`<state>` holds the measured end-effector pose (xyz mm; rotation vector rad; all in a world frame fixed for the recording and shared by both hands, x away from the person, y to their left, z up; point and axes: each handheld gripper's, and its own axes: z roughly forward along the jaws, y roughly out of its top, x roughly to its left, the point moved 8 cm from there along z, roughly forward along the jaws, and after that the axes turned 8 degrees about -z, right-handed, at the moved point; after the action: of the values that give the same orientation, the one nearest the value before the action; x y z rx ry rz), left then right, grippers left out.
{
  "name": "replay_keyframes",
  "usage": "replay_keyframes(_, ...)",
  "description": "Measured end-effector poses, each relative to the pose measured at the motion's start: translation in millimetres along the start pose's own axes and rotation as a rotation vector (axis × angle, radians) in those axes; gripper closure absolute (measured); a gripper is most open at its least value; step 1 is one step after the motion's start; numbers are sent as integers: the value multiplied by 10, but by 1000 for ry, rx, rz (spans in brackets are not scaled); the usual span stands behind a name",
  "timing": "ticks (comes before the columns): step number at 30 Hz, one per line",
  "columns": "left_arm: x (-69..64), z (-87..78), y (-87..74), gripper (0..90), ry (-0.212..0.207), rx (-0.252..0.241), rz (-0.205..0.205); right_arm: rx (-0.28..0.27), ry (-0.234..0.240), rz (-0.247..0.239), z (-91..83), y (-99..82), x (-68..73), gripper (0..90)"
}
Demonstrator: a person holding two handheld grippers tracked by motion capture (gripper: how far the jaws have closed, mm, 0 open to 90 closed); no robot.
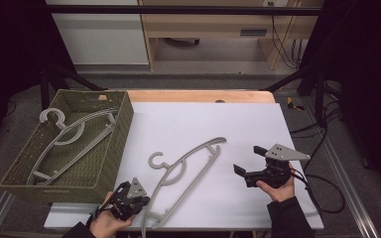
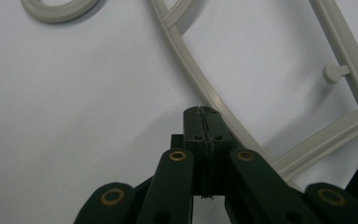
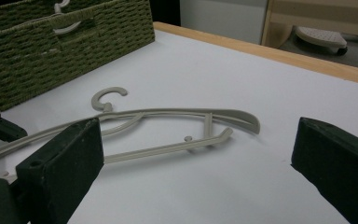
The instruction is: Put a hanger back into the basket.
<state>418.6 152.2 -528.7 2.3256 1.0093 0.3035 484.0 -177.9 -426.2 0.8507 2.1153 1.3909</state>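
Surface (image 1: 238, 119): white board on a wooden top, wood edge showing along the far side. Directly on it: grey plastic hanger (image 1: 188, 173), flat, hook toward the far-left, lying between the two sets of jaws; its lower arm runs just beside the left jaws' tips, well apart from the right jaws. Green woven basket (image 1: 106, 163) sits at the surface's left edge, beyond and left of the left jaws, w/ more grey hangers (image 1: 69, 136) inside.
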Motion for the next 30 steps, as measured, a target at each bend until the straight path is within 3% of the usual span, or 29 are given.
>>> replay_keyframes(5, -140, 32, 31, 895, -47, -9, 4, 18, 21, -13, 69, -9, 83, 27)
replay_keyframes(10, -220, 56, 55, 895, -45, -21, 25, 35, 34, -16, 148, -31, 152, 40)
replay_keyframes(21, -363, 95, 117, 895, -73, -45, 41, 128, 44, 5, 398, -200, 284, 91)
replay_keyframes(28, -260, 29, 176, 843, -71, -90, 14, 186, 21, 17, 584, -281, 382, 119)
replay_keyframes(30, -126, -105, 268, 784, -69, -179, -36, 220, 6, 30, 683, -308, 448, 124)
